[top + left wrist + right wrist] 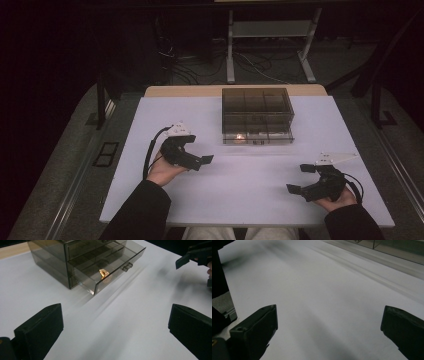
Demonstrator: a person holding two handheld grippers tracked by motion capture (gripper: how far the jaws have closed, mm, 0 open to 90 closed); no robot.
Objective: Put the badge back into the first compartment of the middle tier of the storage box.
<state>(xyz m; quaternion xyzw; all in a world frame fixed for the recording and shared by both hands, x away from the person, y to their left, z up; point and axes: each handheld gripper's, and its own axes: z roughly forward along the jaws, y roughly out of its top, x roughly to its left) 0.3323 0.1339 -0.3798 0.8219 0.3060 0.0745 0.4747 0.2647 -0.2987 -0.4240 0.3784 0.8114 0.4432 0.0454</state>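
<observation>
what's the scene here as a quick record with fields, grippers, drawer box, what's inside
surface: white table
container: smoked clear drawer cabinet at the table's far middle
bottom drawer: pulled partly out, handle at its front
contents: small orange object inside the open drawer
left gripper: open, holds nothing, on the near left, pointed toward the cabinet
right gripper: open, holds nothing, on the near right
contact: neither gripper touches the cabinet

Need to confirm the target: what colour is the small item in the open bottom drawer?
Orange-gold, seen best in the left gripper view: small item in the smoky transparent drawer.
</observation>
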